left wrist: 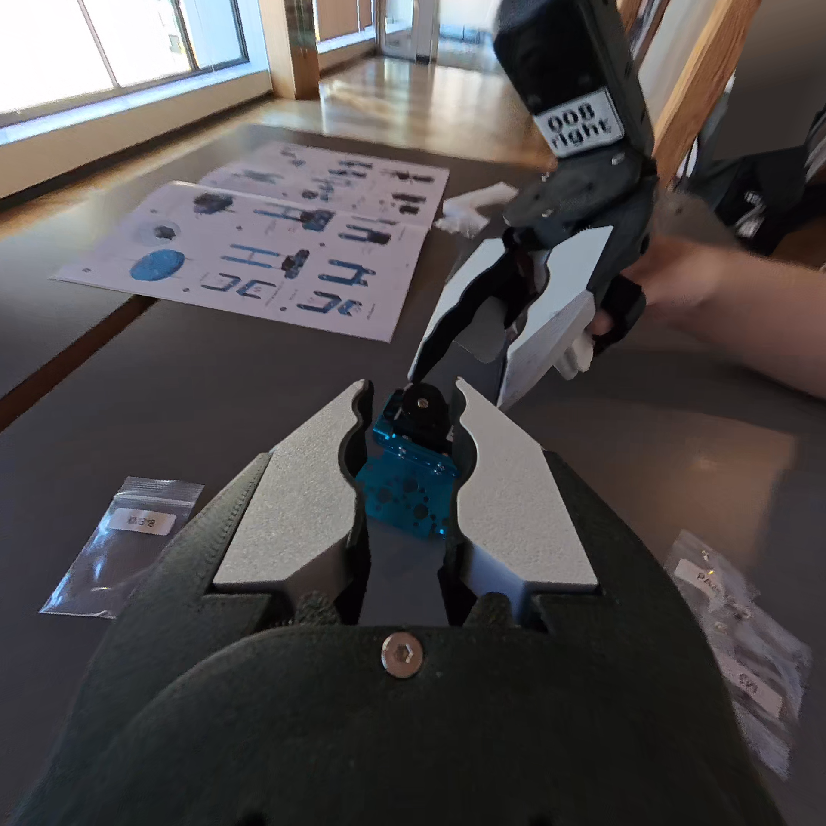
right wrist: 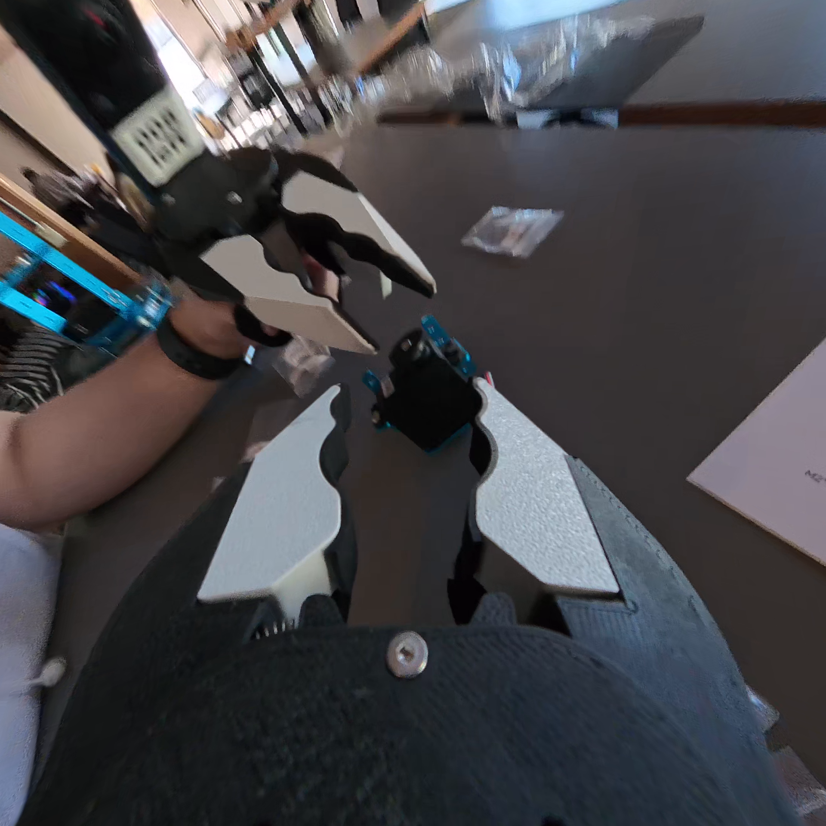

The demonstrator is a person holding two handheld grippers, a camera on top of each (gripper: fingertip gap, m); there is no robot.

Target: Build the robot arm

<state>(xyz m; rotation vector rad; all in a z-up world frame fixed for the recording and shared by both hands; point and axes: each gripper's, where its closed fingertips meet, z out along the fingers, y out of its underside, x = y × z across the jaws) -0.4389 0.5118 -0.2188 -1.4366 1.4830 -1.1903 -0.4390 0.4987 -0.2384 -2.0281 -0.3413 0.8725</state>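
I am holding my left claw (left wrist: 412,389) spread low over the dark worktop (left wrist: 223,424), with a blue bracket and black servo (left wrist: 409,451) lying between its fingers, touching neither that I can tell. In the right wrist view my right claw (right wrist: 409,389) is also standing spread, its right finger just beside or touching the servo (right wrist: 424,402); I cannot tell which. One tip of that claw is reaching the servo's top in the left view. A small clear bag (left wrist: 120,545) is lying to the left of my left claw, and more bags (left wrist: 737,648) to the right. Farther off, a printed sheet (left wrist: 268,241) is lying flat. Beyond the worktop, a glossy wooden floor (left wrist: 402,98) is running to bright windows (left wrist: 111,44).
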